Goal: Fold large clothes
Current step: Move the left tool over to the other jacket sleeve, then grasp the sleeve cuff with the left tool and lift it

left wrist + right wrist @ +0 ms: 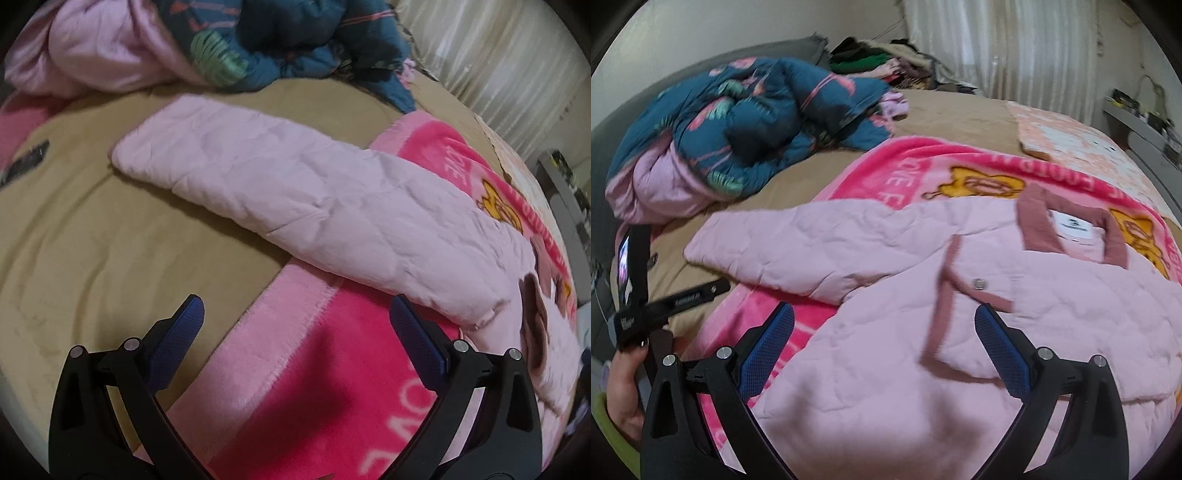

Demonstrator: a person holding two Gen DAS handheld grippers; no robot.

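We lost the pink jacket [960, 332] past the right wrist view's lower edge, and its label [1073, 226] print was too small to read.

Pink blanket [436, 155] — upside-down "LOVE" — legible.

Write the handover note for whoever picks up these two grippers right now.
Left gripper: open, empty, hovering over the pink blanket near the base of the sleeve.
Right gripper: open, empty, over the jacket front.
Jacket: pink quilted, lying front up on the blanket, collar away from you. One sleeve stretches out to the left, its cuff end on the tan sheet.
Done: jacket spread flat; no fold visible yet.
Left: probably fold the sleeve in across the body, then fold the body. The other sleeve is out of view; check it.
The bedding pile at the back is untouched.
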